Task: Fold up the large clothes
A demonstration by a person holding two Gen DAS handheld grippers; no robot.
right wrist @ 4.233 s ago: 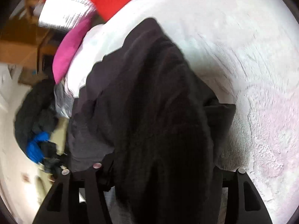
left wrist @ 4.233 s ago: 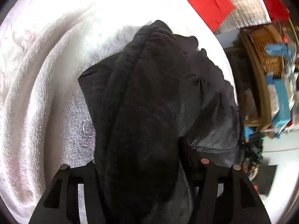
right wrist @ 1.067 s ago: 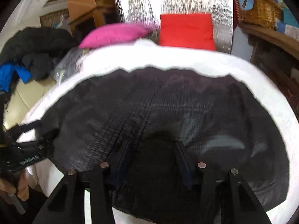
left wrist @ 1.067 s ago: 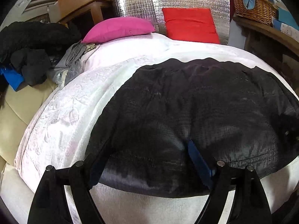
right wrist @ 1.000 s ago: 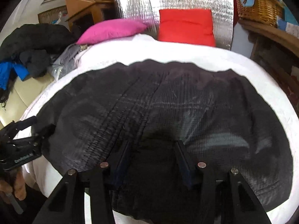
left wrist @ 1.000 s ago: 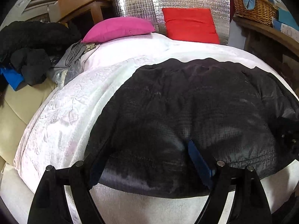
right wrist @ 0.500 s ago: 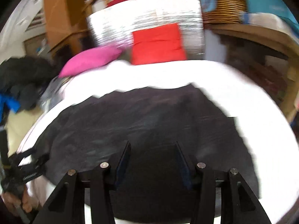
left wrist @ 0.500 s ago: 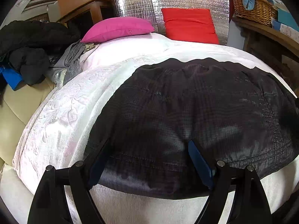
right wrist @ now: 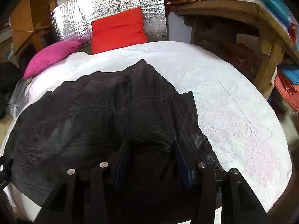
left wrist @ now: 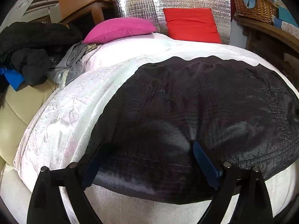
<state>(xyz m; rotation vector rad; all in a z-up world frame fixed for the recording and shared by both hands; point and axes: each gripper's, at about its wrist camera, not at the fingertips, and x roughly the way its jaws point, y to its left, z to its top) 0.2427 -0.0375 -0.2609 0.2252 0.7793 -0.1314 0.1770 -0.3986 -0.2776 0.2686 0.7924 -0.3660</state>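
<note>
1. White-quilted bed (left wrist: pixel 61 123), pink pillow (left wrist: pixel 119 29) and red pillow (left wrist: pixel 190 25) at its head.
2. Black garment (left wrist: pixel 196 115) spread flat, long axis across the bed, near hem toward the cameras.
3. Left gripper (left wrist: pixel 149 160) jaws just widened, straddling the hem (no pinch).
4. Right gripper (right wrist: pixel 151 160) clamped on a bunched edge, mid-fold.
5. Next, probably: carry that side across, lay flat.

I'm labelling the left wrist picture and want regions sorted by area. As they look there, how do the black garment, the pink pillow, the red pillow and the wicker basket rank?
Largest to smallest:
1. black garment, by far, though it lies nearest the camera
2. red pillow and pink pillow, too alike to rank
3. wicker basket, partly cut off at the edge
</note>
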